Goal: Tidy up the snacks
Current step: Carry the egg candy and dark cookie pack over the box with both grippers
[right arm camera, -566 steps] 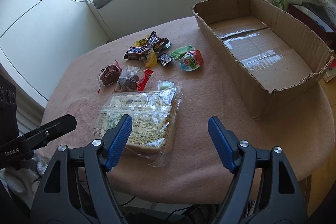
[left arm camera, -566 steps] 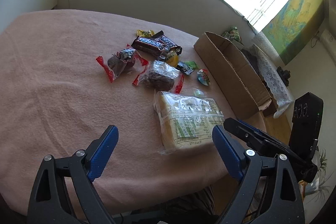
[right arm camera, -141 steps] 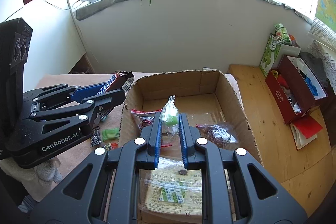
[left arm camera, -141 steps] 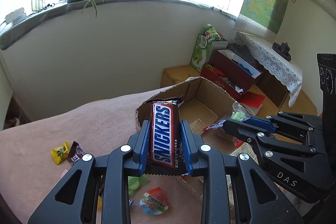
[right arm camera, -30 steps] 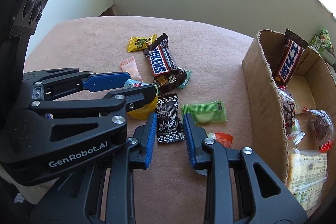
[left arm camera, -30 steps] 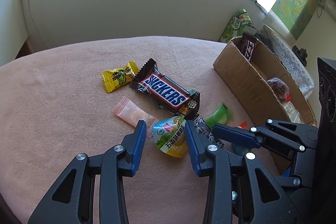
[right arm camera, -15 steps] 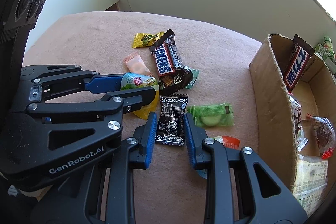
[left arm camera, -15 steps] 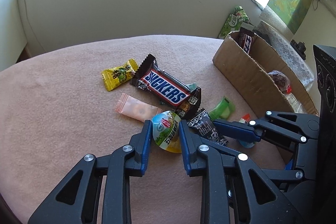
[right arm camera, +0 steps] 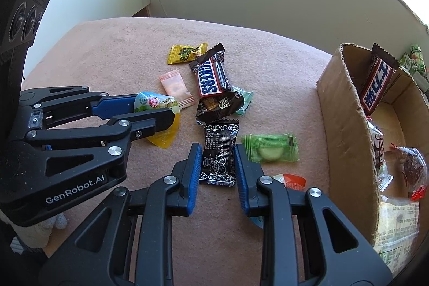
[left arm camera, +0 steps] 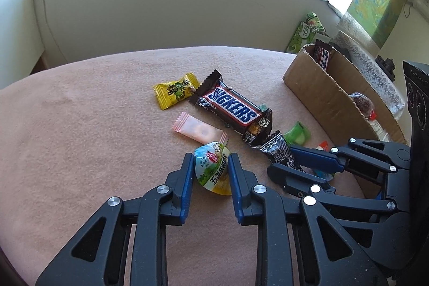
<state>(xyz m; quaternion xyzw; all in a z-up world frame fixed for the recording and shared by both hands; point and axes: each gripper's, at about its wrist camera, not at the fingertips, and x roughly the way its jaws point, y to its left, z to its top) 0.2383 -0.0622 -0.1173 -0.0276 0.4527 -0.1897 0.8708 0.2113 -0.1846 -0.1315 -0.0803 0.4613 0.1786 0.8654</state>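
Observation:
My left gripper is shut on a yellow jelly cup with a printed lid, also seen in the right wrist view. My right gripper has its blue pads on both sides of a black snack packet, which lies on the pink tablecloth; the pads touch or nearly touch its edges. A Snickers bar, a yellow candy, a pink sachet and a green candy lie loose around them. The cardboard box stands at the right.
The box holds a second Snickers bar leaning on its far wall, chocolate cakes in clear wrappers and a bread pack. An orange-lidded cup lies by my right finger. A teal wrapper peeks from under the Snickers bar.
My left gripper has closed on the jelly cup over the last second. My right gripper has stayed around the black packet, its gap about the same.

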